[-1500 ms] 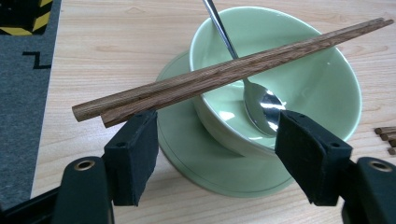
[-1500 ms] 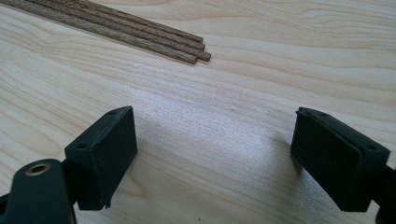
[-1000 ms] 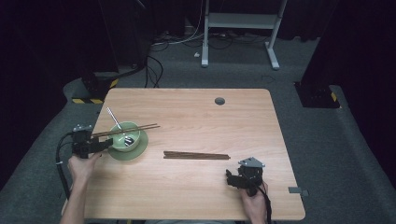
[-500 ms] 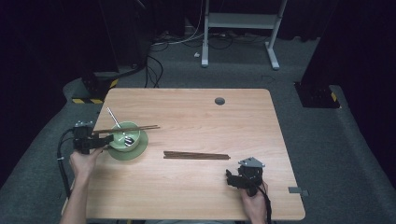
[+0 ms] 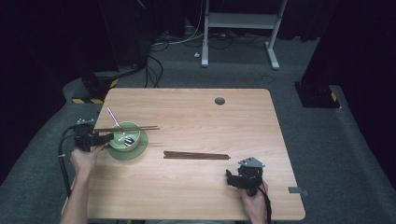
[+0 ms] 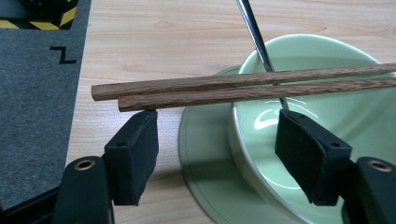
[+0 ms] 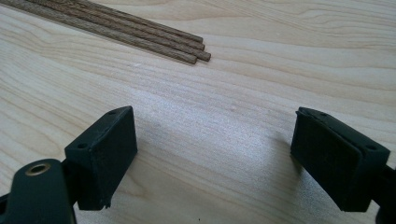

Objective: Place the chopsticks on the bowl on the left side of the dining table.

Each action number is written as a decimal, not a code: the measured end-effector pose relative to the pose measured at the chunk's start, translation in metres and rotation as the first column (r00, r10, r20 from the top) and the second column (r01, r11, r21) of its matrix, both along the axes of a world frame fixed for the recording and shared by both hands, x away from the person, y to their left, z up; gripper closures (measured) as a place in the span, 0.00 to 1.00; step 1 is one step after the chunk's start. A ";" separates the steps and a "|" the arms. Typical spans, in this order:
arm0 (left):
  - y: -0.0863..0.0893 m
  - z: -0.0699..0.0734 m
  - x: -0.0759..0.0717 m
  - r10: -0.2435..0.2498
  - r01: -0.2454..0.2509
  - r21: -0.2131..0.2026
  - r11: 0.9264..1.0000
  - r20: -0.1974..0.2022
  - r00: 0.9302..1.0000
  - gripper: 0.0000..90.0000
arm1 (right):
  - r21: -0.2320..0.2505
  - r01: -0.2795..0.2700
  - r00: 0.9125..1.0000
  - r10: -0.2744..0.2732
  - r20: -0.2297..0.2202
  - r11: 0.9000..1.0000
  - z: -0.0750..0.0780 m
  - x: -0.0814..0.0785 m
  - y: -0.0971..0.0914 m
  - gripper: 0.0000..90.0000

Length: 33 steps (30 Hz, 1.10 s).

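Observation:
A pale green bowl [image 5: 130, 139] stands on a matching plate [image 5: 138, 151] at the table's left. Across its rim lie two brown chopsticks [image 5: 126, 128], and a metal spoon [image 5: 116, 120] leans in it. My left gripper [image 5: 108, 138] is open at the bowl's left side. In the left gripper view the chopsticks [image 6: 243, 88] cross just beyond my left gripper [image 6: 219, 140], untouched; one pad hangs over the bowl [image 6: 359, 116], the other outside the plate [image 6: 205, 154]. My right gripper [image 5: 230, 178] rests open near the front right, a short way from a bundle of chopsticks [image 5: 196, 155].
The table's left edge [image 6: 77, 93] runs close behind the left gripper, with grey carpet [image 6: 32, 116] beyond. A round grommet hole [image 5: 219, 101] sits at the back. Bare wood [image 7: 210, 102] lies between my right gripper [image 7: 215, 154] and the bundle's ends [image 7: 191, 49].
The left hand has shifted very slightly up the picture. Bowl, chopsticks and right gripper stay where they were.

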<state>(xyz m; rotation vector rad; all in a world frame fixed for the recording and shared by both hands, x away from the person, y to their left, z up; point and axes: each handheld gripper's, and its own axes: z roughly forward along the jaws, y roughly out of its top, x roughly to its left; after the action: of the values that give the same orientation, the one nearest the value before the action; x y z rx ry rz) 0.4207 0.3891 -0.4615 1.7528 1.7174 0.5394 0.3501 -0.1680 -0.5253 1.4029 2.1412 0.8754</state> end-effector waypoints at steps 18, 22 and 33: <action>-0.007 0.008 -0.010 -0.024 0.023 0.023 0.999 0.048 0.999 0.33 | 0.000 0.000 1.000 0.000 0.000 1.000 0.000 0.000 0.000 0.16; -0.012 0.011 -0.015 -0.040 0.037 0.042 0.998 0.070 0.997 0.33 | 0.000 0.000 1.000 0.000 0.000 1.000 0.000 0.000 0.000 0.16; -0.030 0.020 -0.030 -0.092 0.086 0.048 0.995 0.133 0.987 0.32 | 0.000 0.000 1.000 0.000 0.000 1.000 0.000 0.000 0.000 0.16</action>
<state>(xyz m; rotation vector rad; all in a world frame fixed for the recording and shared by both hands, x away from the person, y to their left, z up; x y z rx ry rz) 0.3904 0.3596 -0.4416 1.7712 1.5379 0.6437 0.3502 -0.1680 -0.5253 1.4031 2.1412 0.8752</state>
